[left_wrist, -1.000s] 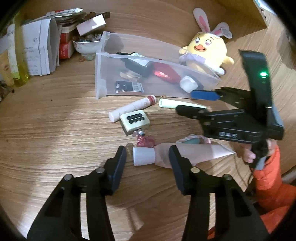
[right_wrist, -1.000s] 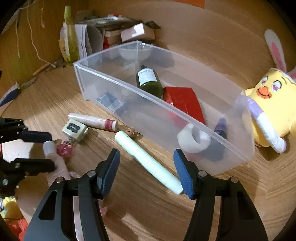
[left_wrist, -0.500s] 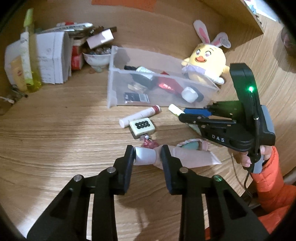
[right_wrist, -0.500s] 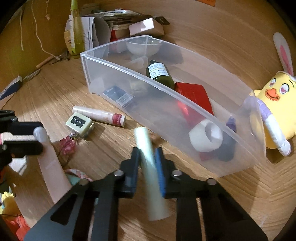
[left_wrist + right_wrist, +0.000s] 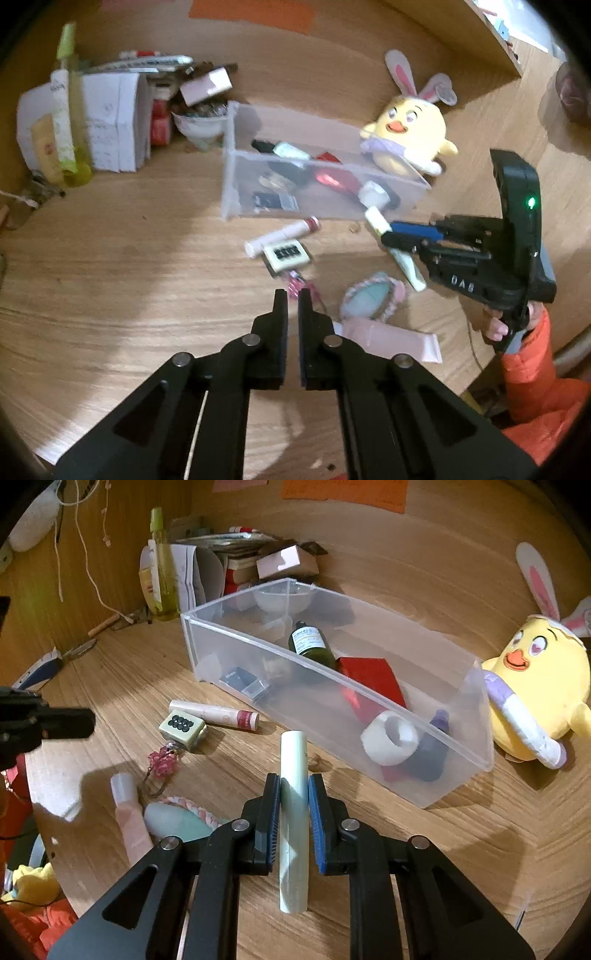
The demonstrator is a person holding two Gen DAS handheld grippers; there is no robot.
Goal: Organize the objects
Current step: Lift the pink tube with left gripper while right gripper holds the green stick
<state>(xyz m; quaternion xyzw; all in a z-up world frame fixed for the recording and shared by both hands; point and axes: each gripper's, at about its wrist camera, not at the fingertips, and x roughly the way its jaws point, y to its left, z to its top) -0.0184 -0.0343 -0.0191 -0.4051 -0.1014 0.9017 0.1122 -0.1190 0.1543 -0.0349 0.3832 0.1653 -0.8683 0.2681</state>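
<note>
My right gripper (image 5: 292, 786) is shut on a pale green tube (image 5: 293, 812) and holds it above the table in front of a clear plastic bin (image 5: 424, 723). In the left wrist view the right gripper (image 5: 391, 232) holds the same tube (image 5: 406, 262). My left gripper (image 5: 292, 295) is shut and empty, raised above the table. A pink tube (image 5: 388, 338) lies below and right of it; it also shows in the right wrist view (image 5: 127, 812). The bin holds a green bottle (image 5: 310, 644), a red packet (image 5: 369, 679) and a white tape roll (image 5: 391, 738).
On the table lie a white-and-red tube (image 5: 216, 714), a cream keypad block (image 5: 183, 727) with a pink charm (image 5: 162, 762), and a mint oval mirror (image 5: 371, 299). A yellow plush chick (image 5: 539, 679) stands right of the bin. Boxes, papers and bottles (image 5: 92, 122) crowd the back left.
My right gripper closed on the pale green tube and lifted it. My left gripper closed beside the pink tube, then rose empty; the pink tube stays on the table.
</note>
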